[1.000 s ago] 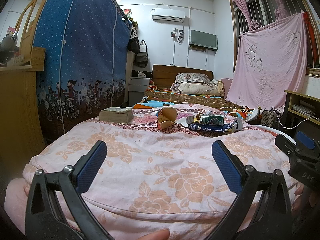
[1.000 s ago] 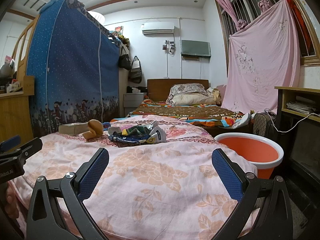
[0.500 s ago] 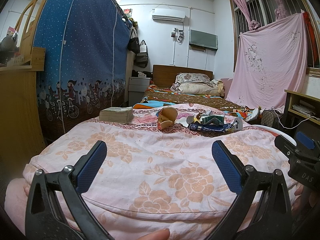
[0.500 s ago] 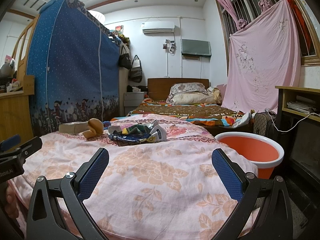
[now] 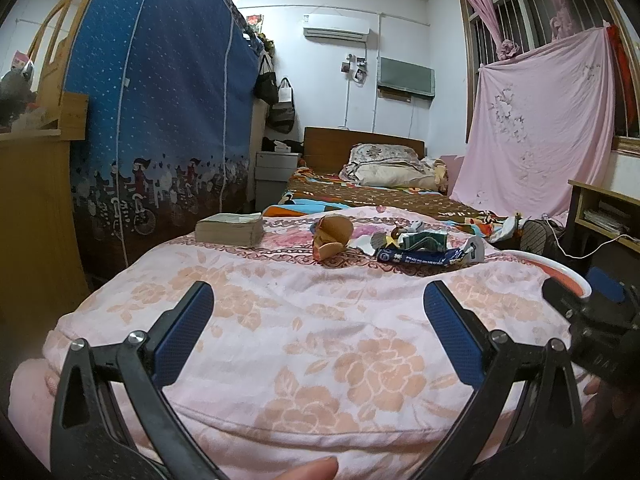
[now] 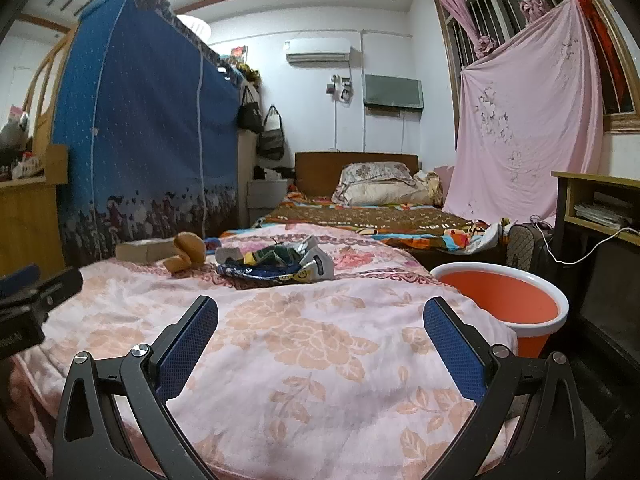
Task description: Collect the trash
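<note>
Nothing has shifted — left gripper and right gripper fingers spread wide, empty, above the quilt.

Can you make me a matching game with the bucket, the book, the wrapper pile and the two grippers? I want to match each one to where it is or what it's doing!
Things:
1. bucket
2. book
3. wrapper pile
4. left gripper and right gripper

Matches:
A. open, holding nothing
B. on the floor beside the bed, orange inside
C. middle of the pink quilt, crumpled
D. far left corner of the quilt, lying flat

Pairs: 1-B, 2-D, 3-C, 4-A
</note>
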Motion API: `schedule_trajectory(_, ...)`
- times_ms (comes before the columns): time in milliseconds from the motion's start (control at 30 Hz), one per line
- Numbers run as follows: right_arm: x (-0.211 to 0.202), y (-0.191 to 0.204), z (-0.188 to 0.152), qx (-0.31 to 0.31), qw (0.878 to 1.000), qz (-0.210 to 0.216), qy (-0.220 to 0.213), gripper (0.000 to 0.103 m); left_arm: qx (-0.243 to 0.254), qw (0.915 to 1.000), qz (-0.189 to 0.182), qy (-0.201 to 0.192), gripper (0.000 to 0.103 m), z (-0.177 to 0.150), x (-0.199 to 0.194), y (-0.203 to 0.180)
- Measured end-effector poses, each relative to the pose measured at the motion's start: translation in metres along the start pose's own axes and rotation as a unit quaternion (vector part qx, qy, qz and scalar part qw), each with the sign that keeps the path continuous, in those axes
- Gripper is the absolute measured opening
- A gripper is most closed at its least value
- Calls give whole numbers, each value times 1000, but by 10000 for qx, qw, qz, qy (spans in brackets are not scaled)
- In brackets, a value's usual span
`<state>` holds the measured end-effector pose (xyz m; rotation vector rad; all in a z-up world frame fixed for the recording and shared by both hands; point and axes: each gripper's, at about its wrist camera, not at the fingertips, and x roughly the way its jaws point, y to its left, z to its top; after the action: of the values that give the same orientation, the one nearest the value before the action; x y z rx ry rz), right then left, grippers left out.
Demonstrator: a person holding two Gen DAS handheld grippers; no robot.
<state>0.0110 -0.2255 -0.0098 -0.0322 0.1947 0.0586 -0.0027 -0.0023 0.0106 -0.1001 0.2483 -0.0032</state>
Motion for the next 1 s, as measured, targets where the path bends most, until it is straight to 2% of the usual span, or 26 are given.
schedule_trajectory(133, 5, 3, 8, -98, 9999, 39, -5, 103, -14, 10000, 1, -13, 92, 0, 14, 2)
schedule_trajectory(367, 12, -1, 38, -302, 9991, 5, -297, 103, 9, 9996, -35, -278, 92, 29, 28, 4)
schedule_trajectory(800, 62, -1, 98, -301, 9966, 569, -518, 103, 330, 9959, -101, -837, 92, 84, 63, 2)
schedule_trajectory(900, 83, 0, 108, -348, 9969, 618, -345, 103, 309, 9971, -156, -674, 92, 90, 78, 6)
schedule_trajectory(1000, 107, 2, 111, -389, 9973, 622, 7, 103, 215, 9991, -309, -183, 91, 93, 102, 9)
